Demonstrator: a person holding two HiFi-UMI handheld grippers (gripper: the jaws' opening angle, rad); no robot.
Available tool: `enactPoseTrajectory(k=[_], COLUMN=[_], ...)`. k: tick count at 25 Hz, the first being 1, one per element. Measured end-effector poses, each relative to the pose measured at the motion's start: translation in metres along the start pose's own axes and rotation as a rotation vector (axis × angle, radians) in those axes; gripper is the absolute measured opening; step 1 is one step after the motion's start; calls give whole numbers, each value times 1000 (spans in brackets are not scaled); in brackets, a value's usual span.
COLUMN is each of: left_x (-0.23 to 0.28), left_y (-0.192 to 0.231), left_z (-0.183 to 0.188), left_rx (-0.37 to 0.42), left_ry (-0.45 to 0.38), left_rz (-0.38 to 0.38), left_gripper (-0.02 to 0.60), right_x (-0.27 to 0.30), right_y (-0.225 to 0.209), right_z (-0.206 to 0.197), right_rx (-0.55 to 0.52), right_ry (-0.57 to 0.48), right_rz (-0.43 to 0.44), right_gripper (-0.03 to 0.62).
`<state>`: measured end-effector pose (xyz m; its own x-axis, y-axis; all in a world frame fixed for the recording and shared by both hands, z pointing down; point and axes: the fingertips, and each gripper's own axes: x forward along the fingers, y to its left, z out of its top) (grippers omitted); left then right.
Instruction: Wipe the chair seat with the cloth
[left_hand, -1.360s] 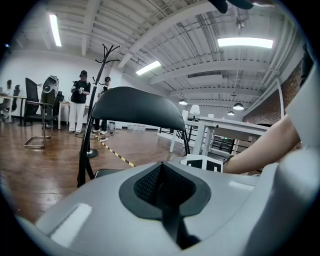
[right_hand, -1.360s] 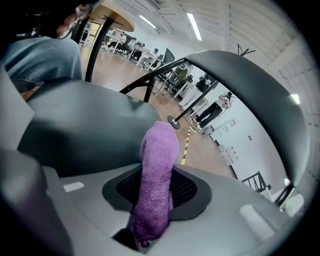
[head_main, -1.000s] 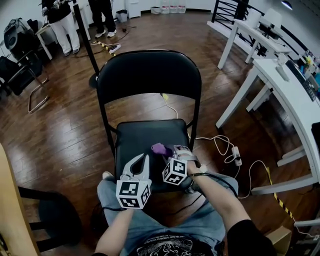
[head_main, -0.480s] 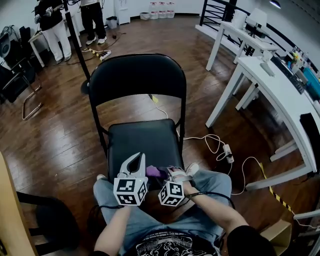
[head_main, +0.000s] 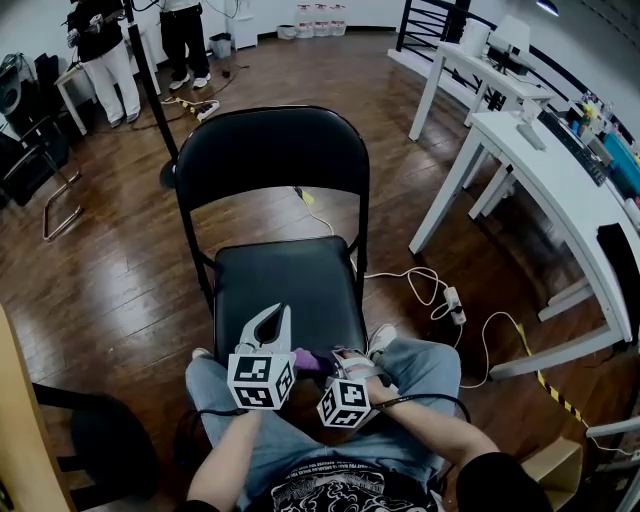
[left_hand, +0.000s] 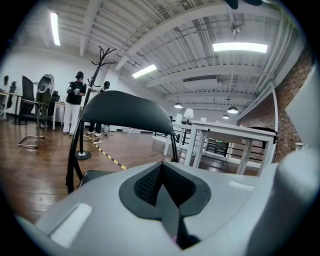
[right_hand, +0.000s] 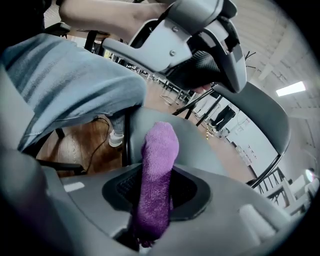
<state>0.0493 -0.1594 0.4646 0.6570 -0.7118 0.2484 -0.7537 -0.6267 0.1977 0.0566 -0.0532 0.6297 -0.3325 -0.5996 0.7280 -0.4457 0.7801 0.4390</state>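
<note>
A black folding chair stands in front of me, its seat (head_main: 285, 285) bare and dark. My right gripper (head_main: 322, 364) is shut on a purple cloth (head_main: 306, 361) at the seat's front edge, just above my knees. In the right gripper view the cloth (right_hand: 158, 175) sticks out from between the jaws, over the seat (right_hand: 185, 131). My left gripper (head_main: 272, 318) is over the front left of the seat, pointing at the chair back (head_main: 270, 150). Its jaws (left_hand: 161, 169) are shut on nothing. It also shows from below as the left gripper (right_hand: 200, 45) in the right gripper view.
White tables (head_main: 560, 170) line the right side. A white cable with a power strip (head_main: 452, 300) lies on the wooden floor right of the chair. People (head_main: 105, 45) and a coat stand pole (head_main: 150, 70) are at the far left. A dark stool (head_main: 110, 430) is near my left.
My right gripper has drawn the cloth back across the seat toward its front edge and my lap. The left gripper has stayed about where it was.
</note>
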Motion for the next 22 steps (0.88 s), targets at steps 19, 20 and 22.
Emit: enactPoseTrajectory(k=[19, 20, 22], left_x=[28, 29, 31], left_y=[2, 3, 5], left_z=[15, 15, 15], left_rx=[-5, 1, 8], left_ry=[-14, -11, -10], left_rz=[-44, -48, -50], left_gripper=[5, 5, 5], right_x=[46, 52, 63], right_y=[-260, -266, -276], right_z=[-22, -25, -30], right_rx=[26, 25, 26], right_ry=[98, 110, 129], right_rz=[-269, -272, -275], right_gripper=[112, 112, 112])
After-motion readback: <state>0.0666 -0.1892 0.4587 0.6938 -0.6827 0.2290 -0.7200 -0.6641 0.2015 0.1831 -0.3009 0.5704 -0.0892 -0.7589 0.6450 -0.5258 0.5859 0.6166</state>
